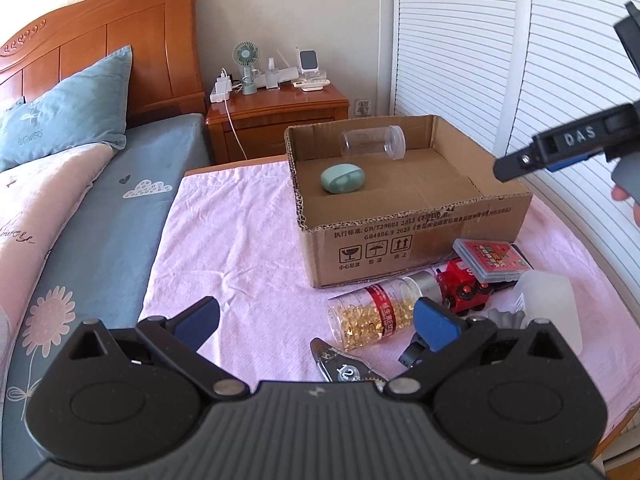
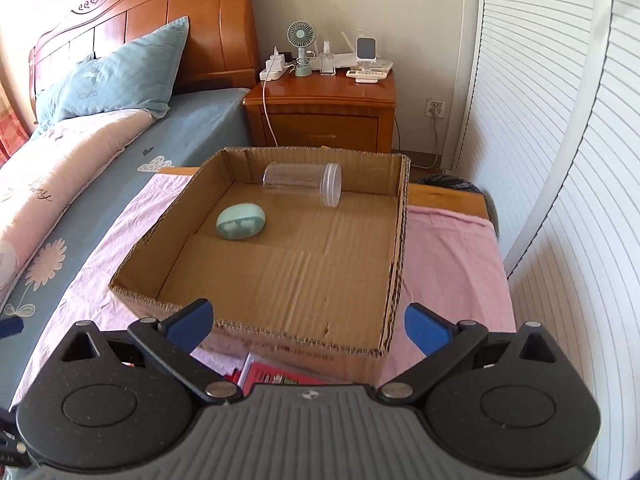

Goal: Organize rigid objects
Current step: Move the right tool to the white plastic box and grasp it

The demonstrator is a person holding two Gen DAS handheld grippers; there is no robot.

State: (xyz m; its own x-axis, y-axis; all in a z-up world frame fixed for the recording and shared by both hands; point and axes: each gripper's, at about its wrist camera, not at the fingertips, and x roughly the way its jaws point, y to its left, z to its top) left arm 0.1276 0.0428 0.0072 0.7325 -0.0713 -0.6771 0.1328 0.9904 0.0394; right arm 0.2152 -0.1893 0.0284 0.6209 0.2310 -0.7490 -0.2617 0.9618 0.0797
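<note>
An open cardboard box (image 1: 420, 232) (image 2: 256, 324) stands on a pink-covered table. Inside lie a clear plastic jar (image 1: 372, 142) (image 2: 304, 182) on its side and a green oval case (image 1: 343, 179) (image 2: 241, 221). In front of the box lie a bottle of yellow capsules (image 1: 376, 314), a red toy train (image 1: 464, 286), a red card box (image 1: 490, 258) (image 2: 280, 378), a white bottle (image 1: 548, 300) and metal pliers (image 1: 344, 366). My left gripper (image 1: 316, 320) is open and empty, low over the table near the capsule bottle. My right gripper (image 2: 308, 322) is open and empty above the box's near wall; it also shows in the left wrist view (image 1: 560, 148).
A bed (image 1: 80, 208) with a blue pillow (image 2: 120, 76) lies left of the table. A wooden nightstand (image 2: 320, 108) with a small fan and chargers stands behind. White slatted doors (image 2: 560, 160) line the right side. The pink cloth (image 1: 232, 240) is bare left of the box.
</note>
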